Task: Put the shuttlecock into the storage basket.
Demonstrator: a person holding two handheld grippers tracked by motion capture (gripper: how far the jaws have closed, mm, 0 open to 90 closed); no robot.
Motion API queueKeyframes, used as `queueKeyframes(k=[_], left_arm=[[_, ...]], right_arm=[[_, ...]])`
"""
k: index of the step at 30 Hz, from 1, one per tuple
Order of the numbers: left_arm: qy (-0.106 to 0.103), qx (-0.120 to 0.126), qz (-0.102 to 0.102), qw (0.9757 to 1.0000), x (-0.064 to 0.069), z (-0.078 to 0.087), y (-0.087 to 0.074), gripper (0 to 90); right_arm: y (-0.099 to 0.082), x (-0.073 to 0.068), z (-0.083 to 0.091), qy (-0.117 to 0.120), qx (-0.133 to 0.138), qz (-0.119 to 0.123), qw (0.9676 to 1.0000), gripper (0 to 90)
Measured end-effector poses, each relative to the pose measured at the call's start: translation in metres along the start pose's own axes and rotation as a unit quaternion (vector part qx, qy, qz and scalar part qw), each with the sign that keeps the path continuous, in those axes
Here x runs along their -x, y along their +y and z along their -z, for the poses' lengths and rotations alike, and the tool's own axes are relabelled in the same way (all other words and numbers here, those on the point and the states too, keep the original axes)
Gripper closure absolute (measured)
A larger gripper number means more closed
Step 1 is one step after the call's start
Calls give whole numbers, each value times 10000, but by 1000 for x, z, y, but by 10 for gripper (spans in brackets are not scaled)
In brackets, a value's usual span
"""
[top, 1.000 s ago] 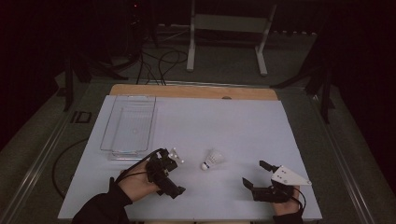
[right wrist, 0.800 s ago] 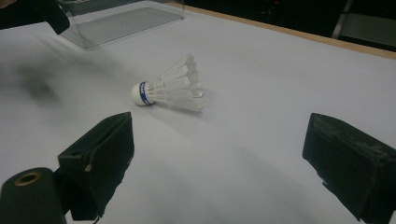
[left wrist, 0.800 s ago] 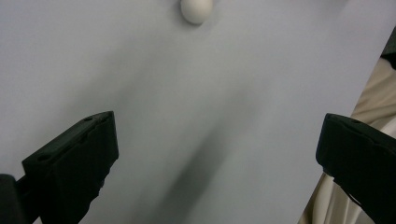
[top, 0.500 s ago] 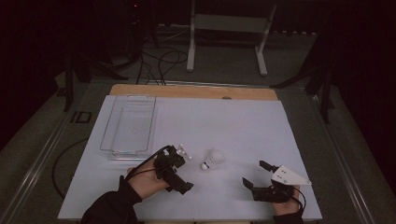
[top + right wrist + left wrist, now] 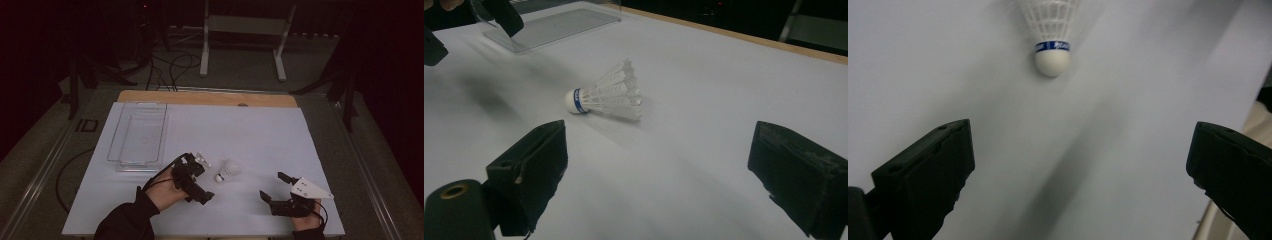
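Note:
A white shuttlecock (image 5: 227, 170) with a blue band lies on its side on the white table sheet (image 5: 260, 130), its cork toward the left hand. My left gripper (image 5: 204, 179) stands open just left of it and holds nothing. In the left gripper view the shuttlecock (image 5: 1050, 35) lies ahead of the wide-open left gripper (image 5: 1078, 165), cork toward me. My right gripper (image 5: 274, 186) rests open near the front right, apart from the shuttlecock. In the right gripper view the shuttlecock (image 5: 609, 97) lies beyond the open right gripper (image 5: 659, 180), with the left gripper (image 5: 469, 25) at the top left.
An empty clear plastic tray (image 5: 142, 140) sits at the table's left, seen also in the right gripper view as the tray (image 5: 549, 27). A wooden strip (image 5: 207, 98) borders the far edge. A metal stand (image 5: 240, 45) and cables lie on the floor behind.
My left gripper has moved right, closer to the shuttlecock's cork. The shuttlecock and the right gripper have stayed in place.

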State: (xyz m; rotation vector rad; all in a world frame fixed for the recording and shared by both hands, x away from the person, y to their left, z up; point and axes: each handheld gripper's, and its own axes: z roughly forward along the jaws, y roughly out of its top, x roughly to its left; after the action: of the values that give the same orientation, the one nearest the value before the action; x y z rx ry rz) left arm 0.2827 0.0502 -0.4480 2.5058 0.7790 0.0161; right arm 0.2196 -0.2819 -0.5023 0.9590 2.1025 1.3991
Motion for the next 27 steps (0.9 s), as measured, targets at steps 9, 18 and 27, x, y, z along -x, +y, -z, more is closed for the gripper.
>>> queueKeyframes(k=[9,18,27], left_arm=[[-137,16,29,9999,1,3,13,0],[-121,-98,-50,9999,3,5,27,0],[-472,237,-290,9982,-1,5,38,0]], right_arm=[[0,0,0,12,3,-11,10000,91],[0,0,0,0,11,1,10000,92],[0,0,0,17,-1,-1,10000,91]])
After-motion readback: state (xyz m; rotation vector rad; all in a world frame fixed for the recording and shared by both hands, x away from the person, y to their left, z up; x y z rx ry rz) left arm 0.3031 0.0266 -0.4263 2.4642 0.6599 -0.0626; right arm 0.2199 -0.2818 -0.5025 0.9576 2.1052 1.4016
